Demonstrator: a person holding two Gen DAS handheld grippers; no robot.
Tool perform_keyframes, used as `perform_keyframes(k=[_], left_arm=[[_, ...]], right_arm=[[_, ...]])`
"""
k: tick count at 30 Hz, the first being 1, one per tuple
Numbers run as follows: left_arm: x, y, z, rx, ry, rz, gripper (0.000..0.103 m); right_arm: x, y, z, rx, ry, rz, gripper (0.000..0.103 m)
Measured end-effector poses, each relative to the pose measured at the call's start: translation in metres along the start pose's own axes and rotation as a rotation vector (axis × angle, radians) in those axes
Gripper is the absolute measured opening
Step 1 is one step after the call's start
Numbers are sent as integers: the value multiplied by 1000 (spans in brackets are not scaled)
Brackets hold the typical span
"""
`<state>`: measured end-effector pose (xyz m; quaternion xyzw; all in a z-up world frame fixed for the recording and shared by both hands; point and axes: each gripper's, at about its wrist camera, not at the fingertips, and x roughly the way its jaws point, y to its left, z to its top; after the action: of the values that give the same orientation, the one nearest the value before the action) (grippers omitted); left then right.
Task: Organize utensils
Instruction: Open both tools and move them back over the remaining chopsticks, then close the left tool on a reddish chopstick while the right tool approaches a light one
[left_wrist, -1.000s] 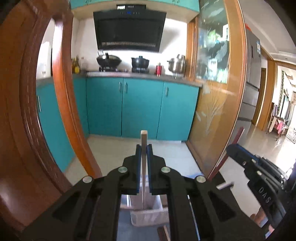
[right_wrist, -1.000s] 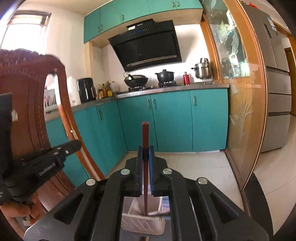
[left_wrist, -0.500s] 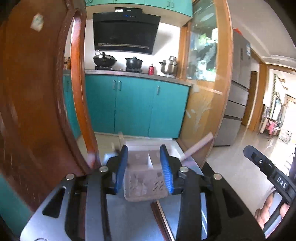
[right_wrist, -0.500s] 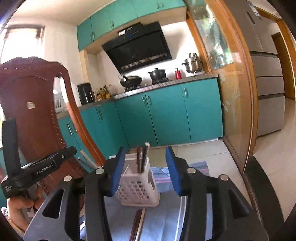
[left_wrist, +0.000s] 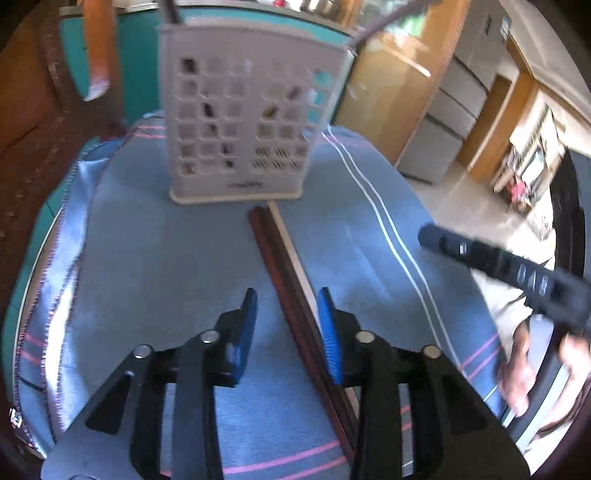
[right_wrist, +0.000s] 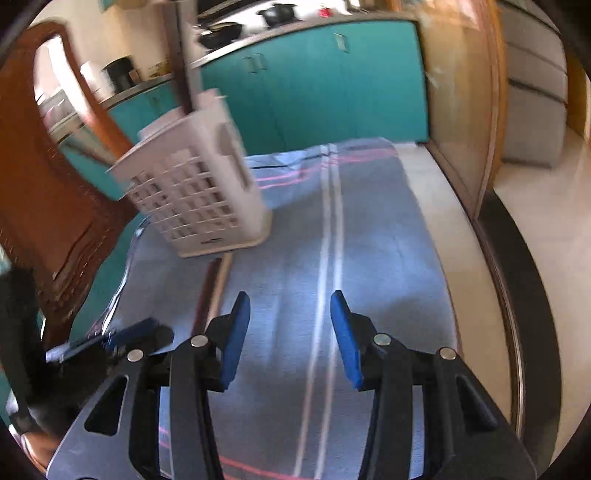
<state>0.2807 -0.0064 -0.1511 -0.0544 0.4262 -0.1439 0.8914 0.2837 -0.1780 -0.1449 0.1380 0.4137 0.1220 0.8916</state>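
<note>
Chopsticks being approached beside the utensil basket

The left gripper (left_wrist: 286, 317) is being held spread over the dark chopsticks (left_wrist: 284, 280), lying on the blue cloth (left_wrist: 155, 258) just near of the white basket (left_wrist: 240, 122); to the right, the right gripper (right_wrist: 290, 325) is being held spread, gripping nothing.

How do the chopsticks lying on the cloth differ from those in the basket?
Pose: the chopsticks on the cloth lie flat in a bundle; the basket's chopsticks stand nearly upright.
Place: the loose ones run from the basket foot toward the left tongs, open on either side of them; the others sit inside, ends poking above the rim.
Shared: both sets include dark reddish-brown sticks.
</note>
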Motion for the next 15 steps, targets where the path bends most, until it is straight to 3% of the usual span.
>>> perform_keyframes(k=[2,6,15], left_arm=[[12,-5,-6,11,52,15,37],[14,-5,-11,35,56,58,39],[-1,32,-15,-112,50,125,38]], right_arm=[[2,-10,1,53,7,-4,45],[1,-19,-1,95,7,-16,45],[-3,-5,-1,12,-5,-20,45]])
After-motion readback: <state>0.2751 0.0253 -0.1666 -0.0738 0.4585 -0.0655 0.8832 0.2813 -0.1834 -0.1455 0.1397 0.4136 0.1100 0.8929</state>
